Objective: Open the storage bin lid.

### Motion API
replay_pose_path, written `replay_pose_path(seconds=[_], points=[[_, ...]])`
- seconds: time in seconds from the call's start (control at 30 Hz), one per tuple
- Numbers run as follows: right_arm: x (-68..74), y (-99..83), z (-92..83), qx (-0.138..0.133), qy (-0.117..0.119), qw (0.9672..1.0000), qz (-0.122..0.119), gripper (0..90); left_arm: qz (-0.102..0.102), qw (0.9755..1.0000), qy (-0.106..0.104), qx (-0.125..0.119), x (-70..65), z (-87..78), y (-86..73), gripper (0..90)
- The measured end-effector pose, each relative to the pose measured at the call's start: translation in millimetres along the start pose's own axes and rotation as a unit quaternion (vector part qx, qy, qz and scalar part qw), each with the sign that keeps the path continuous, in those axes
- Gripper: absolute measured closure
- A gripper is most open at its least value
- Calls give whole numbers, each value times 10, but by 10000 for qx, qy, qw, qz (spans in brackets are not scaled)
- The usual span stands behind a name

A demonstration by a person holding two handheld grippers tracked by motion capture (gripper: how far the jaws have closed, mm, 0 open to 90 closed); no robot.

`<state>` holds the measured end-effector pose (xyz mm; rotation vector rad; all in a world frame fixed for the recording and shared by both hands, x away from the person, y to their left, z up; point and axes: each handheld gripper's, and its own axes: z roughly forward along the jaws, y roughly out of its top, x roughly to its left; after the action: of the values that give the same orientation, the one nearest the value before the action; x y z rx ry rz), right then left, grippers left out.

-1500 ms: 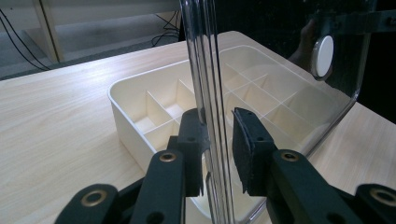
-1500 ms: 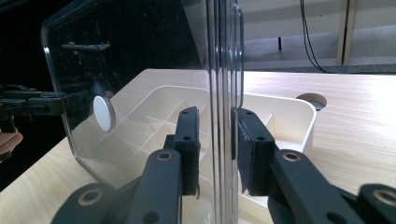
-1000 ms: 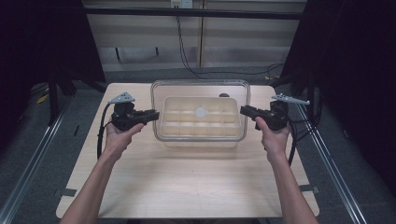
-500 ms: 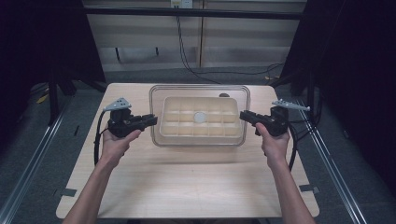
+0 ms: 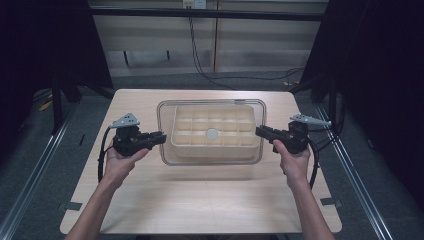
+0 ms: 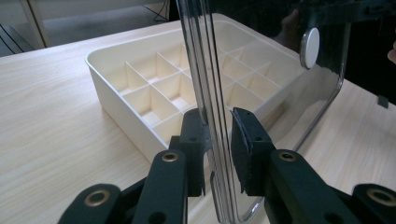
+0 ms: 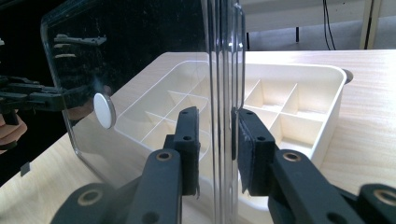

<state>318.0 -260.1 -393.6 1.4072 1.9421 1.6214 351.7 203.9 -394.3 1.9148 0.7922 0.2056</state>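
With my left gripper (image 5: pixel 159 137) I hold the left edge of the clear lid (image 5: pixel 211 131); in the left gripper view the two pads (image 6: pixel 250 135) are closed on the rim, with the plastic standing between them. The lid hangs flat in the air above the cream divider tray (image 5: pixel 216 150), which rests on the wooden table (image 5: pixel 200 200) near its middle. A small white knob (image 5: pixel 212 133) sits at the centre of the lid. On the other side, my right gripper (image 5: pixel 260 131) is clamped on the right edge in the same way, pads tight on the rim.

I judge the step is to lower the lid onto the tray. To do it well, I should keep both hands at equal height so the lid stays level. I should bring its four corners over the tray's corners first. Then I go down slowly and release only when the rim sits all around.
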Motion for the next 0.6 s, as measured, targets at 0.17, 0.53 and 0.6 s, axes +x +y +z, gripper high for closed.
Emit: replay_pose_path(seconds=[0.17, 0.53, 0.6], points=[[49, -59, -25, 73, -34, 9999, -64, 720, -52, 9999, 24, 87, -25, 3, -99, 753], [94, -167, -141, 148, 11, 9999, -29, 721, 51, 9997, -46, 230, -159, -52, -192, 753], [105, -185, -162, 155, 16, 9999, -3, 721, 54, 9997, -69, 249, -181, -60, -213, 753]])
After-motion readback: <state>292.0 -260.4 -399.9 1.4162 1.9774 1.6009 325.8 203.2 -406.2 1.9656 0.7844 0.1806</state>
